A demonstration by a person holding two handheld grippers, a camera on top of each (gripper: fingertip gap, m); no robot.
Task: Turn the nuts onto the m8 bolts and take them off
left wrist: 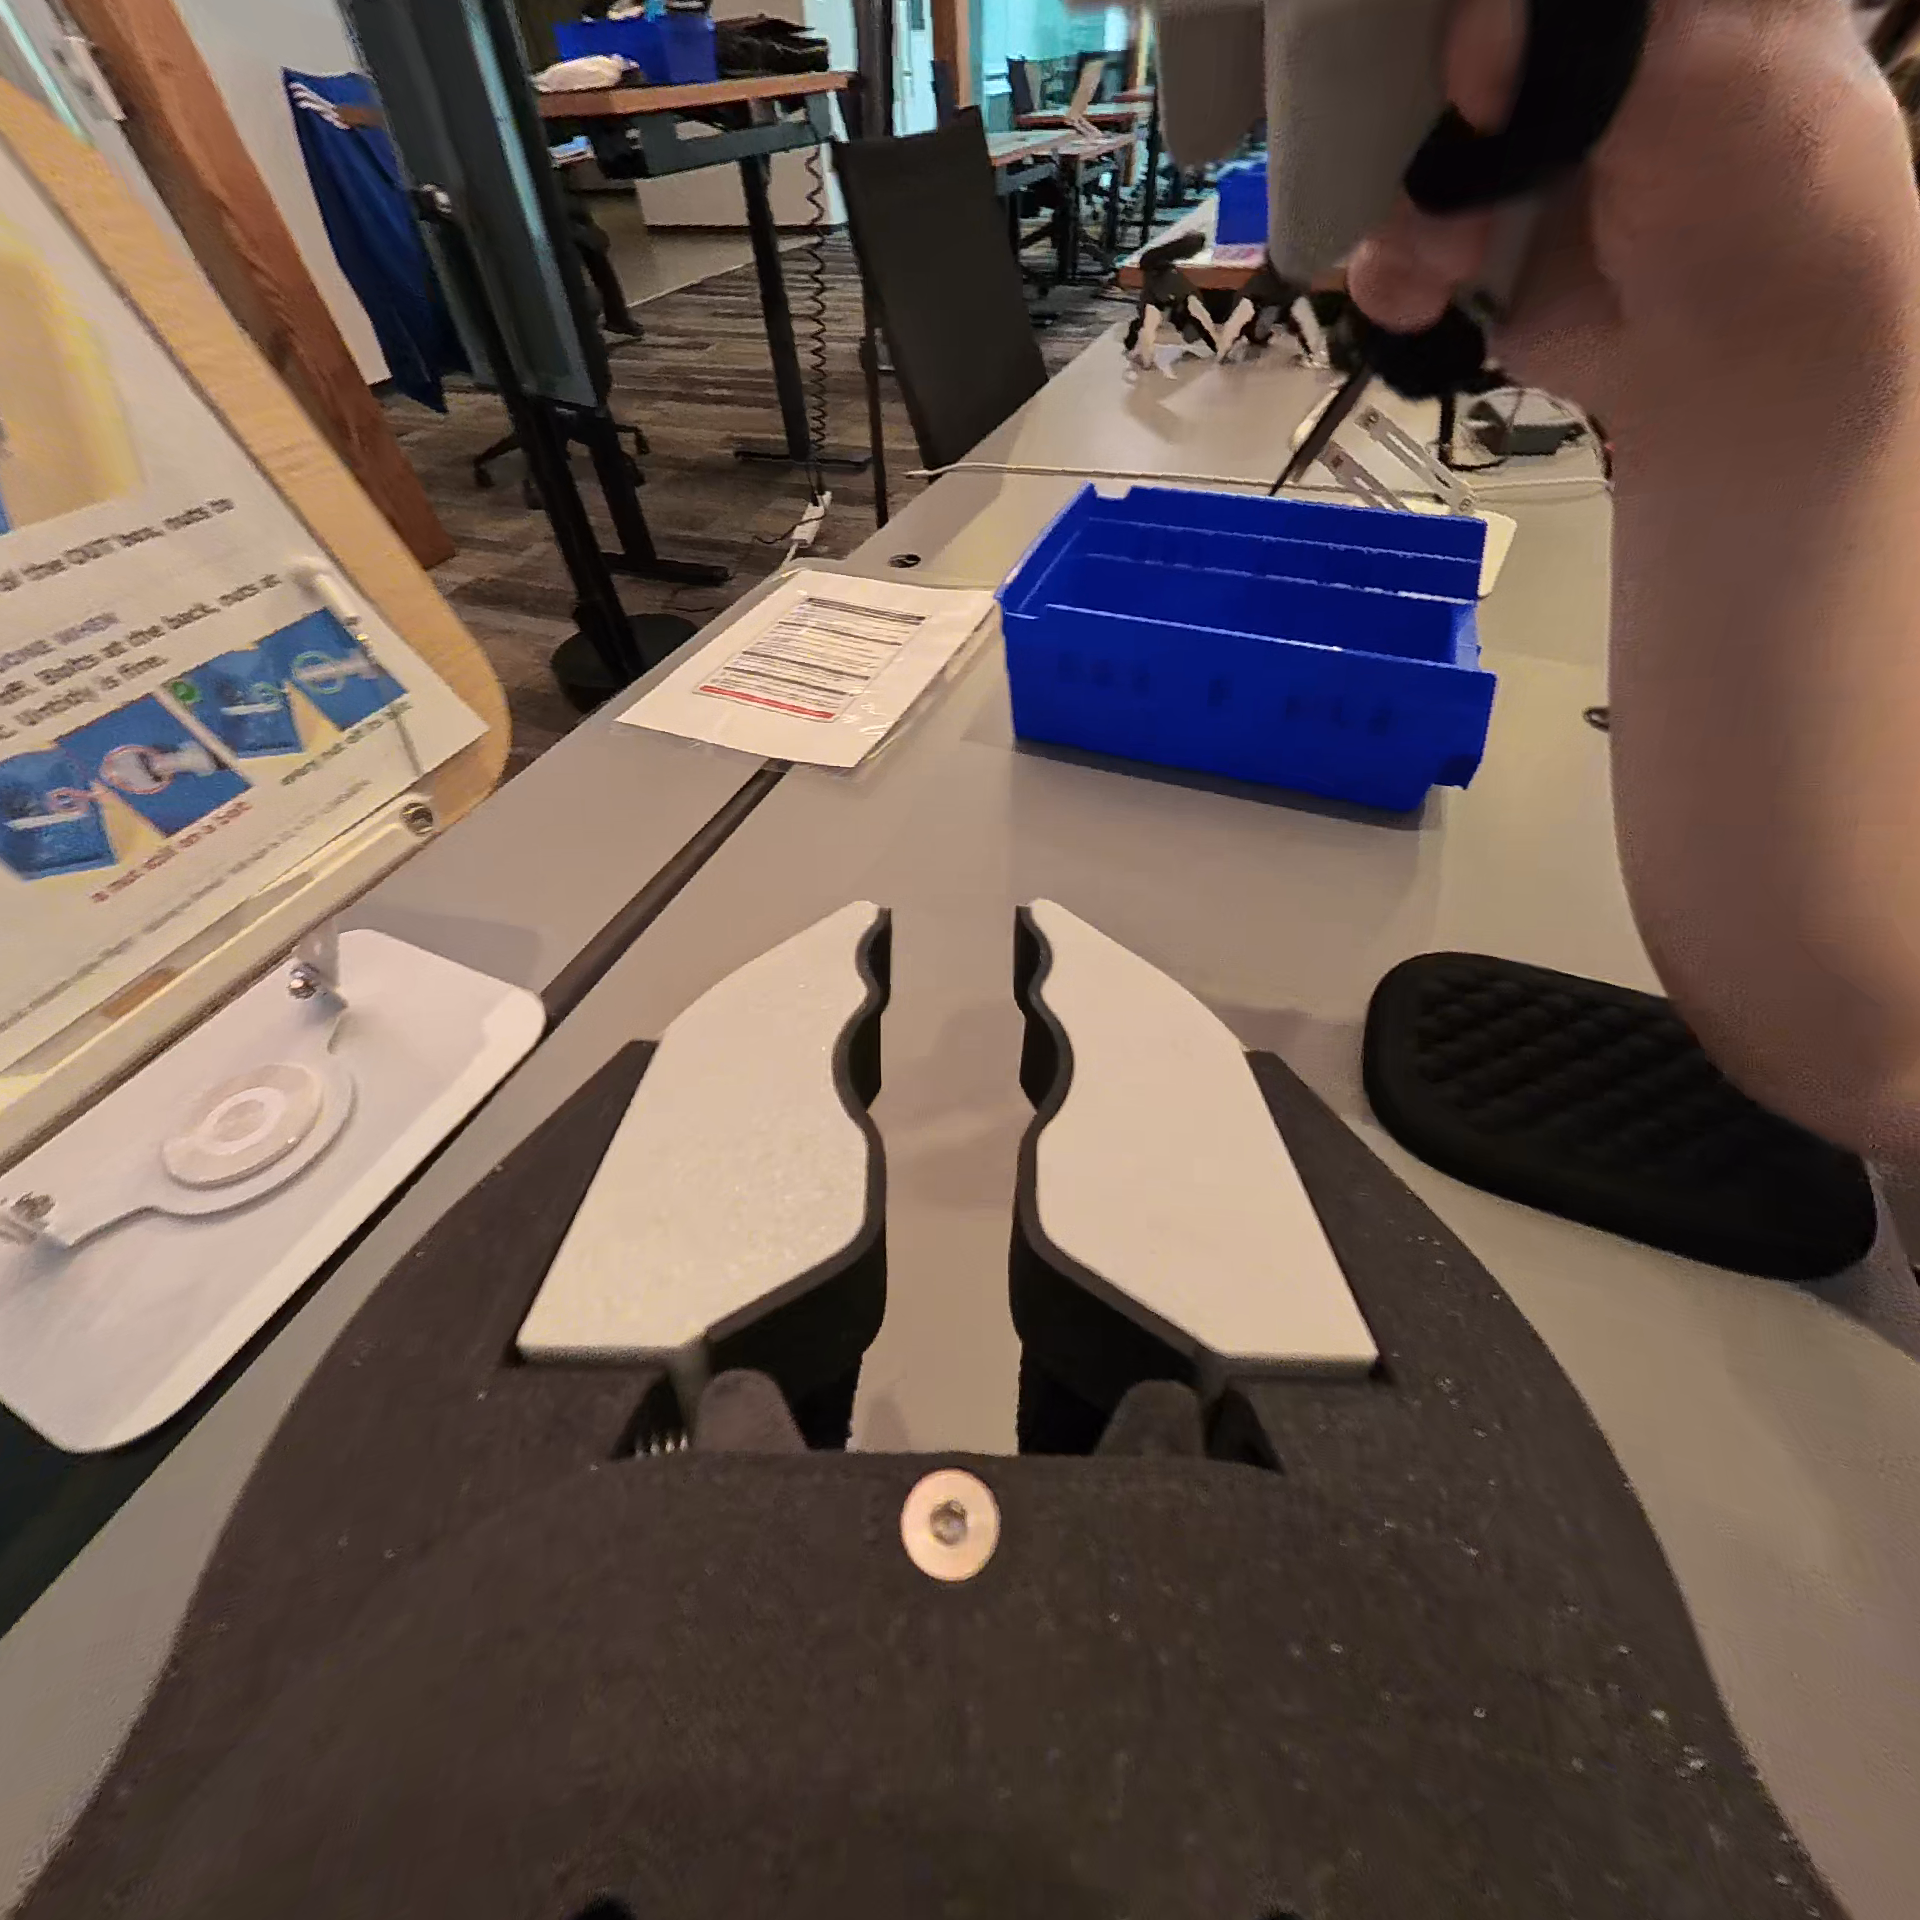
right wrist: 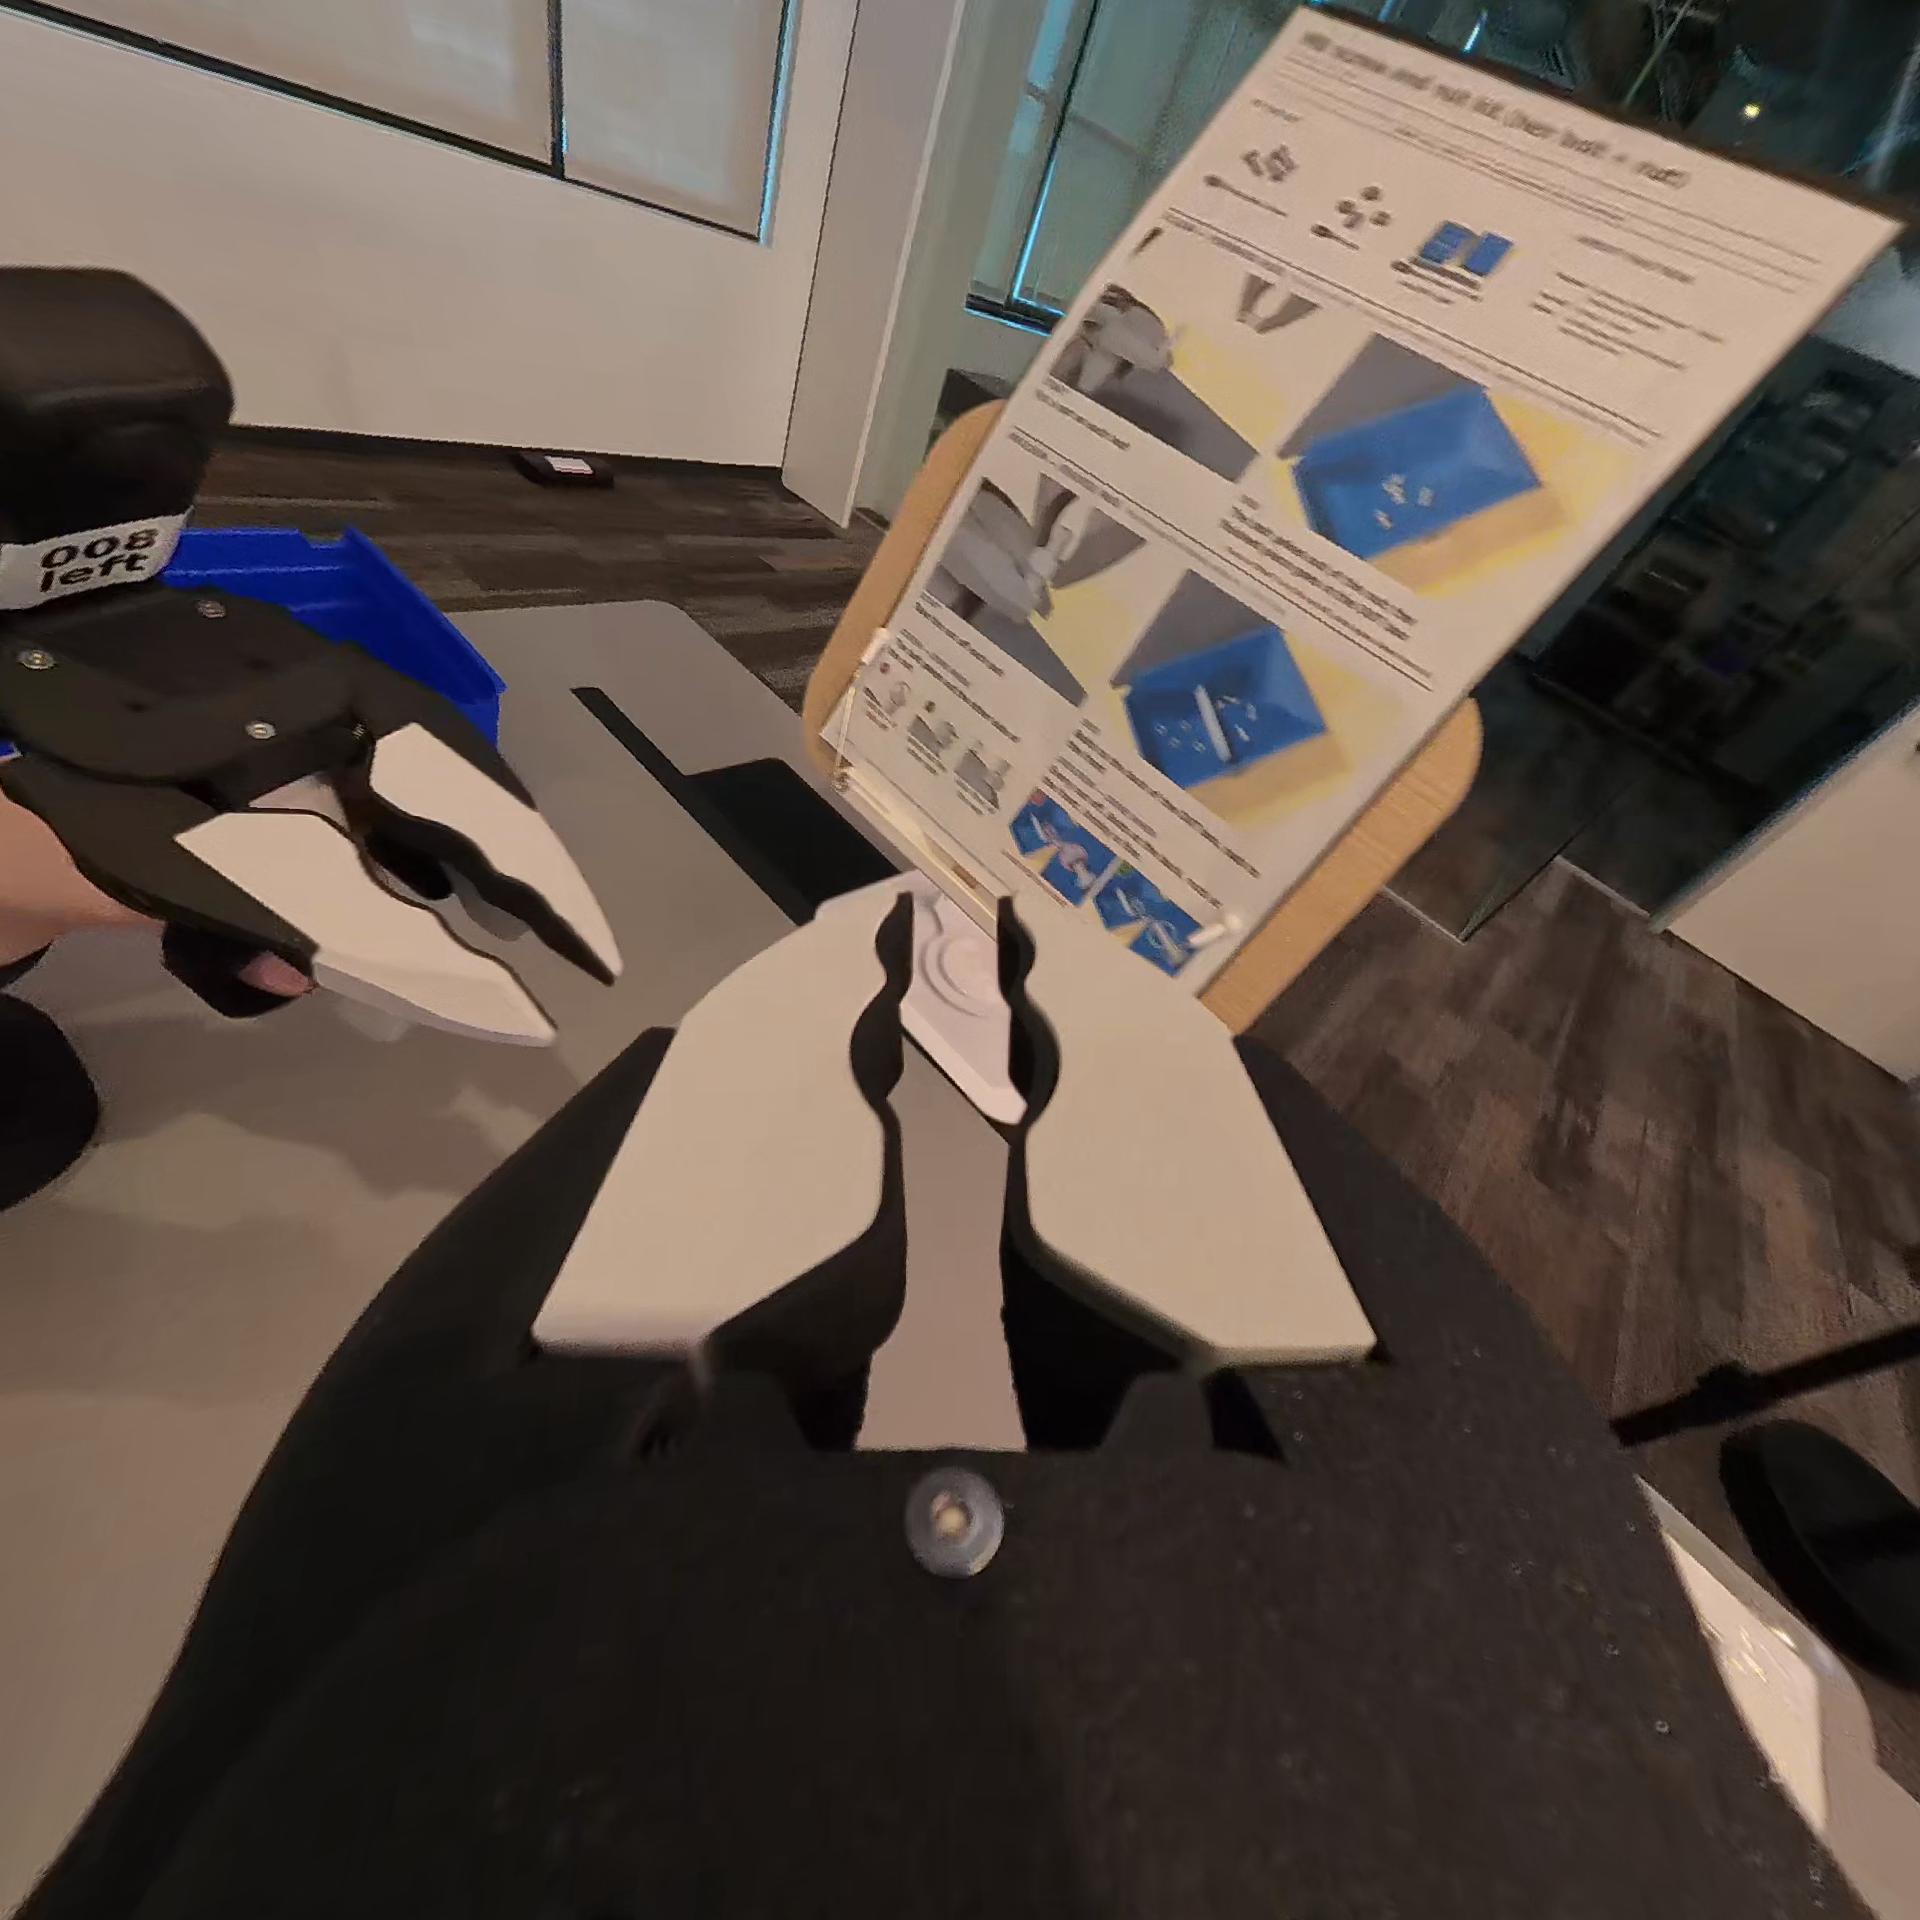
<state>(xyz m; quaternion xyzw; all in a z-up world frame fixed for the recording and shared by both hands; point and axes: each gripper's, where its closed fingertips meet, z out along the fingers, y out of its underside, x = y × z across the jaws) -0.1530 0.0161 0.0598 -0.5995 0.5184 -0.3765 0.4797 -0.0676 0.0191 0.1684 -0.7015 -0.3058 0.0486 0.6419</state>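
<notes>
Nuts and bolts — none in sight from either camera, and that shapes everything here. The left gripper [left wrist: 951,935] hangs low over the grey table [left wrist: 1195,883] with a narrow gap between its fingers and nothing in it; bare tabletop shows through the slot. Straight ahead of it, well apart, sits the blue bin [left wrist: 1247,665], dividers visible, its floor hidden by the near wall, so whether the hardware lies inside I cannot tell. Ahead and to the left of the bin lies a bagged paper sheet [left wrist: 810,665]. Close on the gripper's left stands the instruction board [left wrist: 208,665] on its white base [left wrist: 260,1143]. To its right, a black padded rest [left wrist: 1600,1112] under the person's forearm [left wrist: 1766,623], probably there for steadying fine twisting work.

The right gripper [right wrist: 951,925] is likewise narrowly parted and empty, aimed at the board's foot rather than the bin — a waiting pose, by my reading. Nothing picked up yet; the reach toward the bin looks like the next call.
</notes>
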